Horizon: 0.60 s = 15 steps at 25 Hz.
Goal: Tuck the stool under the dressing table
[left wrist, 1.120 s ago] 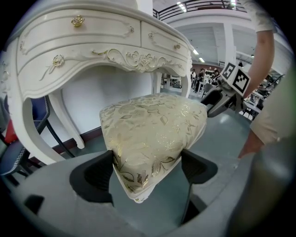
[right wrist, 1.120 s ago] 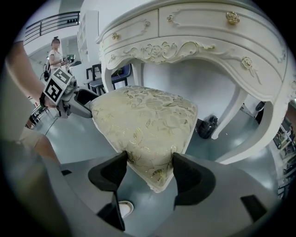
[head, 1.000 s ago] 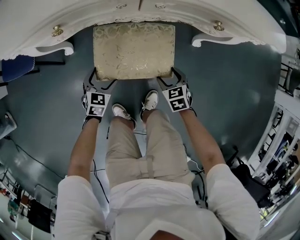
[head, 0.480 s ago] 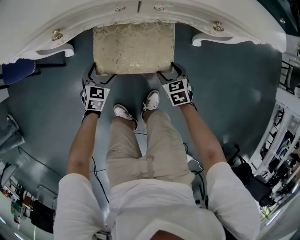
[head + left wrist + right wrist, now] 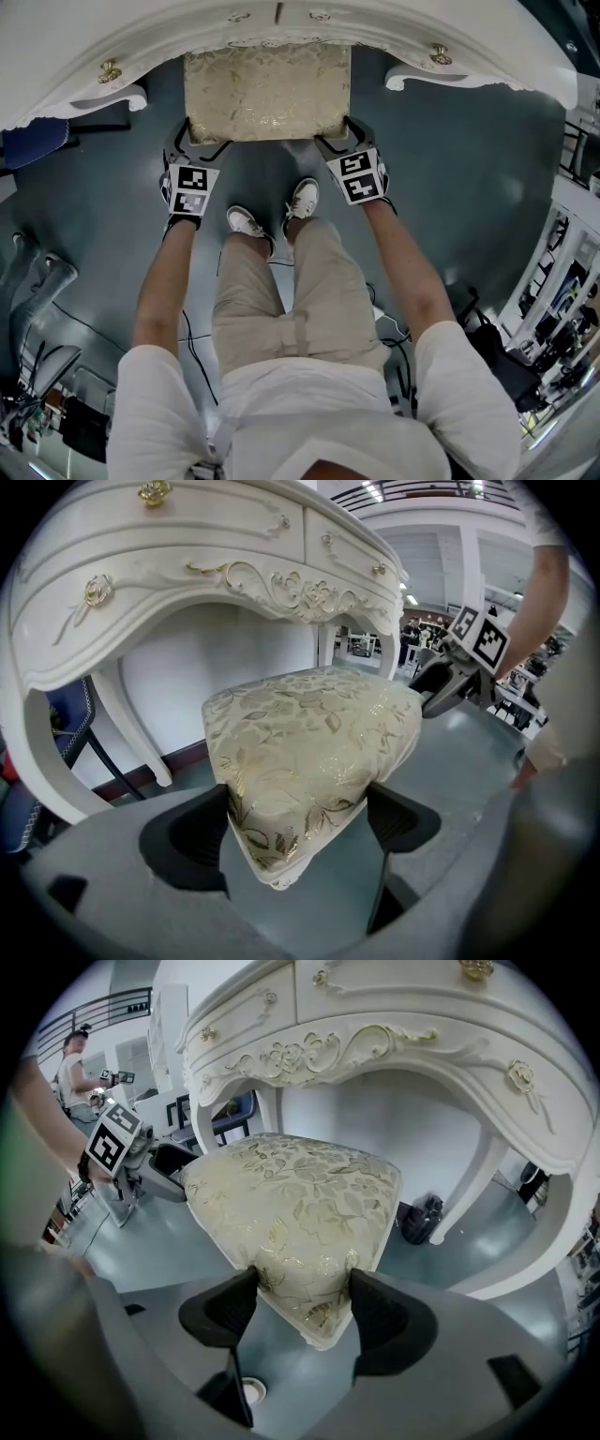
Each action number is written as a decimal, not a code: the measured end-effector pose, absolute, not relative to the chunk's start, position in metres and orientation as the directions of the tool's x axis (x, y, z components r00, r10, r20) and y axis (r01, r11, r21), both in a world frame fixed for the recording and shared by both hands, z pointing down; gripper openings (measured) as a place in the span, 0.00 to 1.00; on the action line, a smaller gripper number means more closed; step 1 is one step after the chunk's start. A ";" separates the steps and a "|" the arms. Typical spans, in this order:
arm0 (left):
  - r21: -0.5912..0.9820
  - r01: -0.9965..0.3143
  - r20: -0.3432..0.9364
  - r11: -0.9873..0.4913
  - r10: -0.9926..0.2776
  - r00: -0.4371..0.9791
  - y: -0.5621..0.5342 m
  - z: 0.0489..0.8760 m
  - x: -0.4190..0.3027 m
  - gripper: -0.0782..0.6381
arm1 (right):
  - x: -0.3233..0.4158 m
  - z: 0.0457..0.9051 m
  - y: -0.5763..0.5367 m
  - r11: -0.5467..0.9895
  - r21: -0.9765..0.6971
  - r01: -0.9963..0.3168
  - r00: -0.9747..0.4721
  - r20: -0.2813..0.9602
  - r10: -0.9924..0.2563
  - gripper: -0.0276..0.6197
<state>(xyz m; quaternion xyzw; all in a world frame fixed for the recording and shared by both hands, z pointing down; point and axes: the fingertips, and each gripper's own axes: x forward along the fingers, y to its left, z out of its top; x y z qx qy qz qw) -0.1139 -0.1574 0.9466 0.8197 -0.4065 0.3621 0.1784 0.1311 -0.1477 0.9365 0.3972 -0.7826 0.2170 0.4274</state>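
Left hand-held gripper [image 5: 198,147] and right hand-held gripper [image 5: 343,140] each clamp a near corner of the stool [image 5: 267,92], whose far edge is just under the desk [image 5: 141,37]. If I push unevenly, it could skew into a desk leg [image 5: 422,80].

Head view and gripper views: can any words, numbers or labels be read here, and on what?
No readable words or numbers anywhere.
Cubes on the left gripper and right gripper: black-and-white square patterns, not letters.
Stool and dressing table: ornament only.
Shelves at the right edge: too small to read.
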 end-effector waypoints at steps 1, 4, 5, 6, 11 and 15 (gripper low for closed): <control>-0.002 -0.796 0.737 -0.605 -0.539 0.408 -0.158 0.948 -0.114 0.77 | 0.131 0.937 -0.148 0.588 0.000 -0.809 -0.320 0.839 -0.440 0.53; -0.003 -0.798 0.722 -0.603 -0.553 0.415 -0.162 0.950 -0.112 0.76 | 0.132 0.936 -0.152 0.584 0.003 -0.812 -0.318 0.836 -0.447 0.53; -0.004 -0.799 0.719 -0.602 -0.557 0.416 -0.164 0.950 -0.112 0.76 | 0.133 0.936 -0.154 0.586 0.003 -0.810 -0.319 0.837 -0.446 0.53; -0.004 -0.800 0.720 -0.599 -0.557 0.414 -0.165 0.948 -0.112 0.76 | 0.133 0.936 -0.155 0.589 0.003 -0.808 -0.320 0.837 -0.443 0.53; 0.004 -0.808 0.741 -0.589 -0.541 0.397 -0.168 0.947 -0.111 0.76 | 0.134 0.936 -0.163 0.592 0.003 -0.806 -0.321 0.839 -0.441 0.53; 0.000 -0.811 0.744 -0.585 -0.542 0.391 -0.177 0.945 -0.111 0.76 | 0.135 0.936 -0.171 0.587 0.006 -0.810 -0.317 0.837 -0.446 0.53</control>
